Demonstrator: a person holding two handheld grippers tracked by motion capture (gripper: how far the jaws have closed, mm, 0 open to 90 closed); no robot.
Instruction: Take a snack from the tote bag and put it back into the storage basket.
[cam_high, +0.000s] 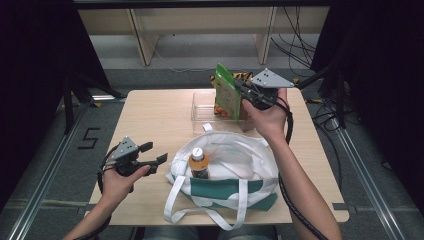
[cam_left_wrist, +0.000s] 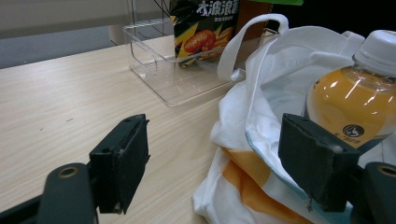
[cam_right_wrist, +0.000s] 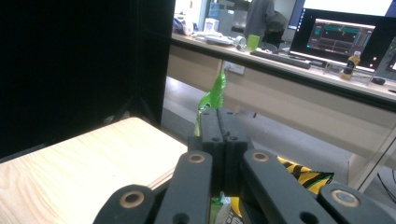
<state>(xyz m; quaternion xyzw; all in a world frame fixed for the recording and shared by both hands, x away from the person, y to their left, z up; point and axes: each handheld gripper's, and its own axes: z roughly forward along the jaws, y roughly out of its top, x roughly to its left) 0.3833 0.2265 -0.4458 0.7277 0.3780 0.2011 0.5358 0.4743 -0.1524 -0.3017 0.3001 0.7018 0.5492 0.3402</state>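
My right gripper (cam_high: 238, 85) is shut on the top edge of a green snack bag (cam_high: 226, 93), holding it up over the clear plastic bin (cam_high: 201, 111) at the table's far side. From the right gripper view, the green bag edge (cam_right_wrist: 212, 96) sticks up from between the closed jaws. A white and green tote bag (cam_high: 235, 190) sits at the front middle with an orange drink bottle (cam_high: 198, 163) upright inside. My left gripper (cam_high: 154, 153) stands open and empty, just left of the tote. Its own view has the bottle (cam_left_wrist: 350, 105) beyond the right jaw.
A black and yellow snack bag (cam_left_wrist: 203, 30) stands in the clear bin (cam_left_wrist: 154, 74). Another yellow-black packet (cam_right_wrist: 306, 179) lies below the right gripper. Bare tabletop (cam_high: 150, 115) stretches left of the bin. A desk with monitors lies beyond the table.
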